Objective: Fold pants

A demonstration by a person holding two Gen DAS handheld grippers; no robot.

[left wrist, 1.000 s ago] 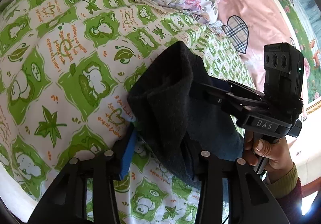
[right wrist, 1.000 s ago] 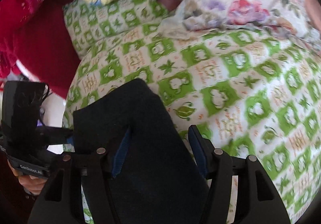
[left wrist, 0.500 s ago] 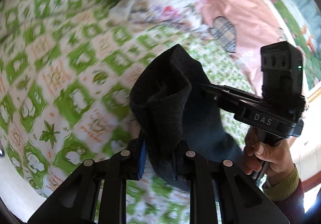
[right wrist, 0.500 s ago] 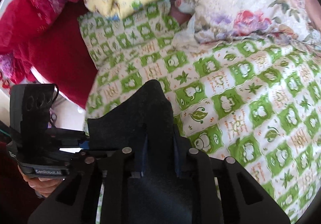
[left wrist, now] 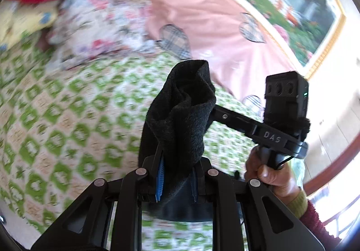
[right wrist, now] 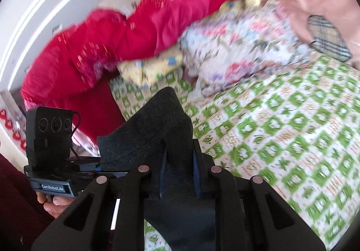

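While both grippers pinch it, the black pants (left wrist: pixel 182 116) hang lifted off the green-patterned bedsheet (left wrist: pixel 67 116).
Left gripper (left wrist: pixel 176 178) clenched on a bunched fold, centre frame; right gripper (right wrist: pixel 178 178) likewise clamped on the fabric. Compared with half a second ago, both views have swung upward: red blanket (right wrist: pixel 126 33) and framed landscape picture (left wrist: pixel 299 10) now fill the upper frame, background blurred.
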